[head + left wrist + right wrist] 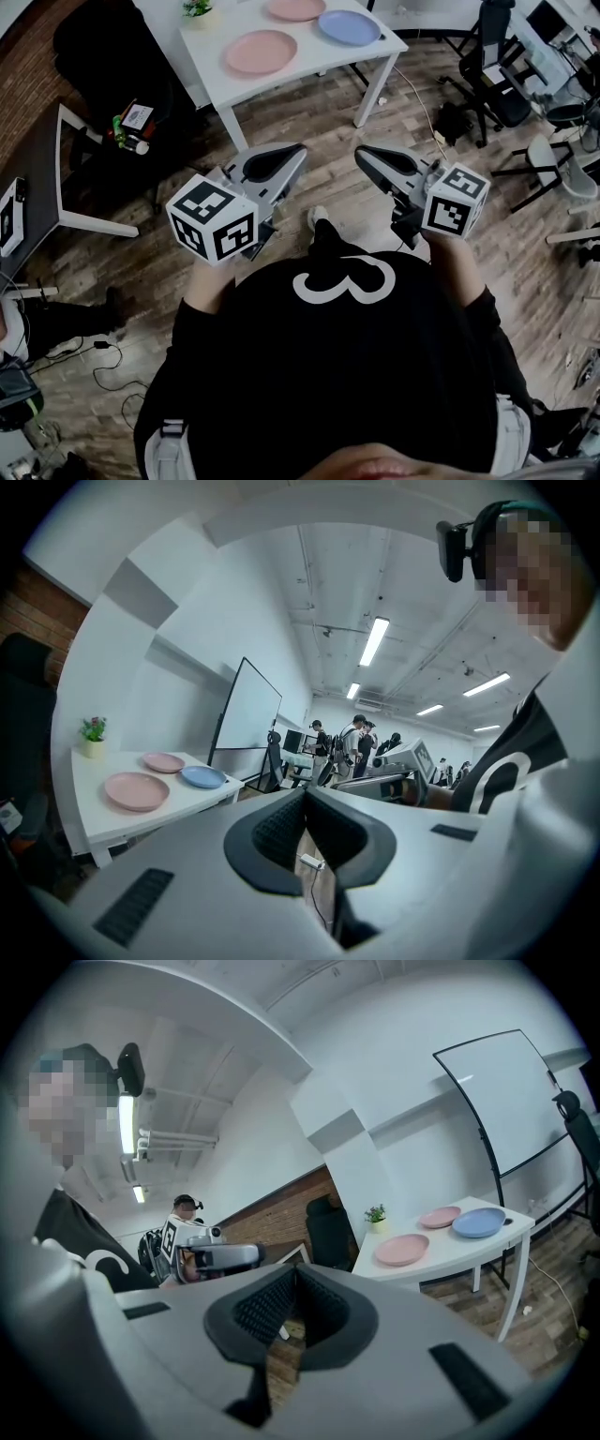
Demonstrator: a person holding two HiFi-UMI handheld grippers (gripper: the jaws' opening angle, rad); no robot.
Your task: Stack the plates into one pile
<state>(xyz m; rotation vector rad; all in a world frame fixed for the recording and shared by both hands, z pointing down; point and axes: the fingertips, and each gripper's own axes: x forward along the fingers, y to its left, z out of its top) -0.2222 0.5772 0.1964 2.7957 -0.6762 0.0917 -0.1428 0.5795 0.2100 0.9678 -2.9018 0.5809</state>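
Note:
Three plates lie apart on a white table (281,80) ahead of me: a pink plate (261,51) nearest, a second pink plate (295,8) at the back, and a blue plate (349,26) on the right. In the left gripper view they show as pink plate (136,790), far pink plate (164,761) and blue plate (202,776). My left gripper (296,150) and right gripper (362,153) hang over the wooden floor, well short of the table. Both are shut and hold nothing.
A small potted plant (198,8) stands at the table's back left corner. A dark desk (33,178) is on my left, with a black chair (108,47) behind it. Office chairs (497,70) and stools crowd the right. Cables (427,117) trail on the floor.

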